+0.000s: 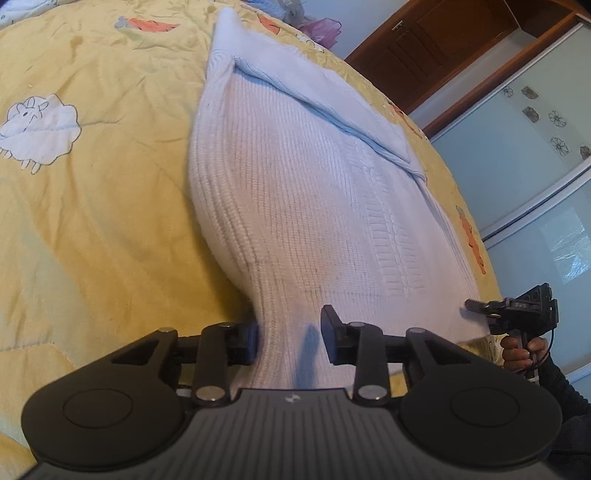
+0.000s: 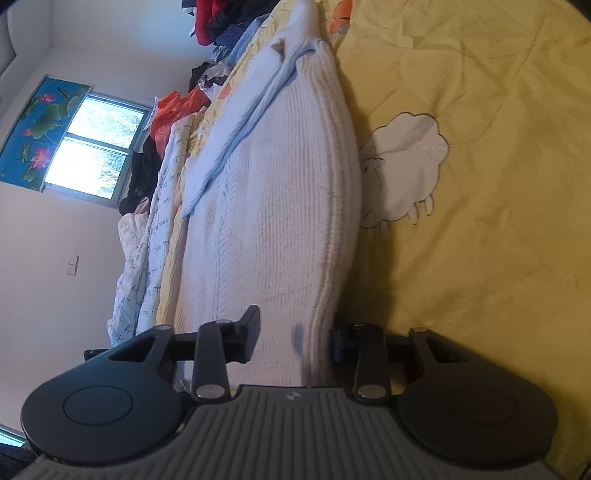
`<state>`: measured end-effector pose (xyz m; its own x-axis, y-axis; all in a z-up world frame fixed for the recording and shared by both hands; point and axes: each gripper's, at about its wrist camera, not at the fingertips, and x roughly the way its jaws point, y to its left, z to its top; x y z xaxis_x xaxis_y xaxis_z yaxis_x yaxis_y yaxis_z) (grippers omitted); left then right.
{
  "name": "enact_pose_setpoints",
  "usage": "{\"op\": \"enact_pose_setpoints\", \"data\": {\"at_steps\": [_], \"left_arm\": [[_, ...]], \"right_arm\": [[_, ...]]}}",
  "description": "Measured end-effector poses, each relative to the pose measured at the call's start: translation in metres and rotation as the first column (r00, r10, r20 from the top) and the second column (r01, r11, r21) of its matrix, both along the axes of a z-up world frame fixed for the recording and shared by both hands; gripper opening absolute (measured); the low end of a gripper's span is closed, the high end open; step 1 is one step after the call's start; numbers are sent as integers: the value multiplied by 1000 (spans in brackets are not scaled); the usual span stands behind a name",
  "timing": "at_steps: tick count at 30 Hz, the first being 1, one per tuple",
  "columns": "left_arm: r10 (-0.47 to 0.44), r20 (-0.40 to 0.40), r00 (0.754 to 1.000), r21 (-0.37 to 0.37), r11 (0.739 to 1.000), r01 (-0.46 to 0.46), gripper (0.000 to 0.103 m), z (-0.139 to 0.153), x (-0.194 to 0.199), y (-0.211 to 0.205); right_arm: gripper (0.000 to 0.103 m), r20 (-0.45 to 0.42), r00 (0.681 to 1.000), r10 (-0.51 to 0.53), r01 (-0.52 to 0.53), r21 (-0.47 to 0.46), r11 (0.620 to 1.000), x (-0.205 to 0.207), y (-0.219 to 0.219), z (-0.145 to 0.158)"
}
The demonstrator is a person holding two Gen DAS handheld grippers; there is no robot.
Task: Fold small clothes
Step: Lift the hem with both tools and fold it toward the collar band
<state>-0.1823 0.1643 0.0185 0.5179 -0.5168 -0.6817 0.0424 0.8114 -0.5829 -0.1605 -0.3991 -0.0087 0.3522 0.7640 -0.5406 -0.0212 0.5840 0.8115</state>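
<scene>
Left gripper (image 1: 290,341): jaws narrow, knit fabric bunched between them. The left pad is against the fabric's edge, the right pad looks slightly off it, so can't tell if it truly pinches. Right gripper (image 2: 293,341): jaws narrow too, the near end of the same garment runs between them; contact at the pads unclear, so grip can't be confirmed. In the left wrist view the right gripper (image 1: 476,306) shows small at the garment's far corner, with one hand (image 1: 517,350) on its handle.

One white knit sweater (image 1: 295,192), ribbed with a cable strip, lies lengthwise on the yellow quilt (image 1: 92,221), running away from both grippers; one sleeve (image 1: 332,99) is folded across its far half. Sweater (image 2: 273,206) shows the same in the right wrist view.

Quilt print: one sheep (image 1: 37,133) beside the sweater, several orange carrots. One pile of mixed clothes (image 2: 218,22) at the quilt's far end. One window (image 2: 99,147), one wardrobe (image 1: 517,129).
</scene>
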Motion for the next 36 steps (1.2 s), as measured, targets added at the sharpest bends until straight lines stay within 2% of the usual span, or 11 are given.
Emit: {"op": "enact_pose_setpoints", "data": {"at_steps": [1, 2, 3, 7, 13, 17, 21, 31, 36], "left_arm": [[1, 1, 1000, 8, 1000, -1, 25, 1, 0, 0], [10, 3, 1000, 26, 1000, -11, 15, 1, 0, 0], [18, 5, 1000, 33, 999, -19, 12, 2, 1, 1], [25, 68, 997, -12, 1000, -24, 12, 13, -3, 6], [83, 184, 979, -153, 987, -55, 12, 45, 9, 24], [164, 241, 957, -210, 971, -114, 12, 63, 36, 36], [274, 242, 931, -266, 941, -208, 12, 69, 82, 50], [291, 338, 895, -195, 952, -236, 10, 92, 209, 60], [267, 352, 897, -137, 963, -233, 10, 96, 274, 61]], "right_arm": [[13, -3, 1000, -5, 5, -18, 1000, -1, -1, -2], [13, 10, 1000, -4, 4, -16, 1000, -3, -1, -3], [13, 22, 1000, -4, 4, -24, 1000, -5, 1, -2], [14, 71, 997, -7, 7, -5, 1000, -7, 4, 8], [14, 179, 983, -35, 19, 93, 995, 10, 6, 40], [14, 265, 961, -81, 36, 168, 985, 41, 8, 64], [14, 315, 939, -135, 62, 229, 971, 83, 11, 75], [14, 339, 912, -228, 133, 282, 950, 227, 24, 76], [14, 337, 912, -233, 145, 267, 953, 299, 35, 73]]}}
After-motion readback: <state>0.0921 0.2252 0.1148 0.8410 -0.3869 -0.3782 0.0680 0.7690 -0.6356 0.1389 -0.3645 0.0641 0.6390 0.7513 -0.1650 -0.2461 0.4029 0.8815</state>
